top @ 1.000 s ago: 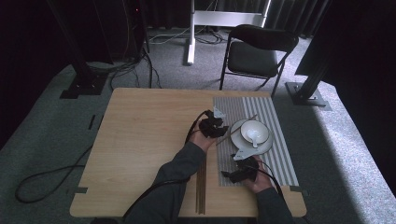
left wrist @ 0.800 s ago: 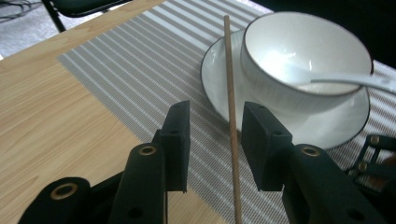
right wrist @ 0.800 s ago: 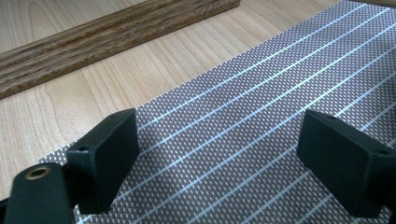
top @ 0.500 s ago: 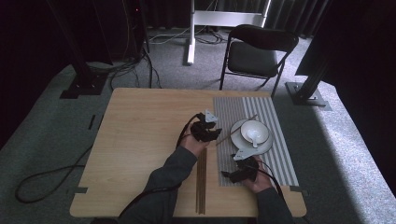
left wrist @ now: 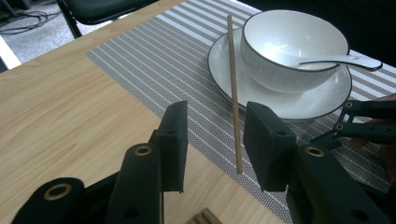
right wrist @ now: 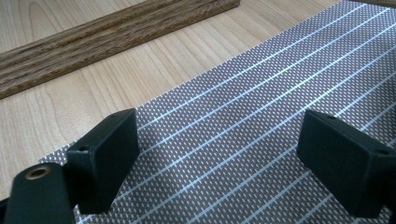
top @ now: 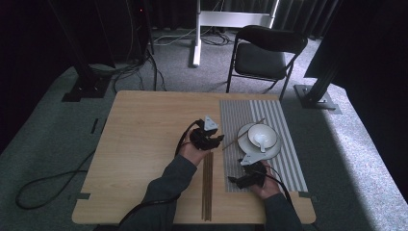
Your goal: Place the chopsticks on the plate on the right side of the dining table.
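A single wooden chopstick (top: 243, 134) (left wrist: 233, 88) lies on the striped placemat (top: 284, 161) (left wrist: 154, 60), its far end propped on the rim of a white plate (top: 275, 150) (left wrist: 303, 101). The plate carries a white bowl (top: 262, 132) (left wrist: 289, 51) with a white spoon (left wrist: 341, 60) in it. My left gripper (top: 217, 139) (left wrist: 217, 137) is open, and the chopstick's near end sits between its jaws, closer to the right one and untouched. My right gripper (top: 235, 182) (right wrist: 219, 158) hangs wide open just over the placemat (right wrist: 243, 126), holding nothing.
A bundle of long wooden sticks (top: 208, 185) (right wrist: 107, 32) lies on the bare table (top: 144, 139) left of the placemat, between my two hands. A black folding chair (top: 269, 48) stands beyond the far edge. Cables trail across the floor at left.
My left gripper has drawn back a little to the left, away from the plate. The chopstick, bowl and right gripper have stayed where they were.
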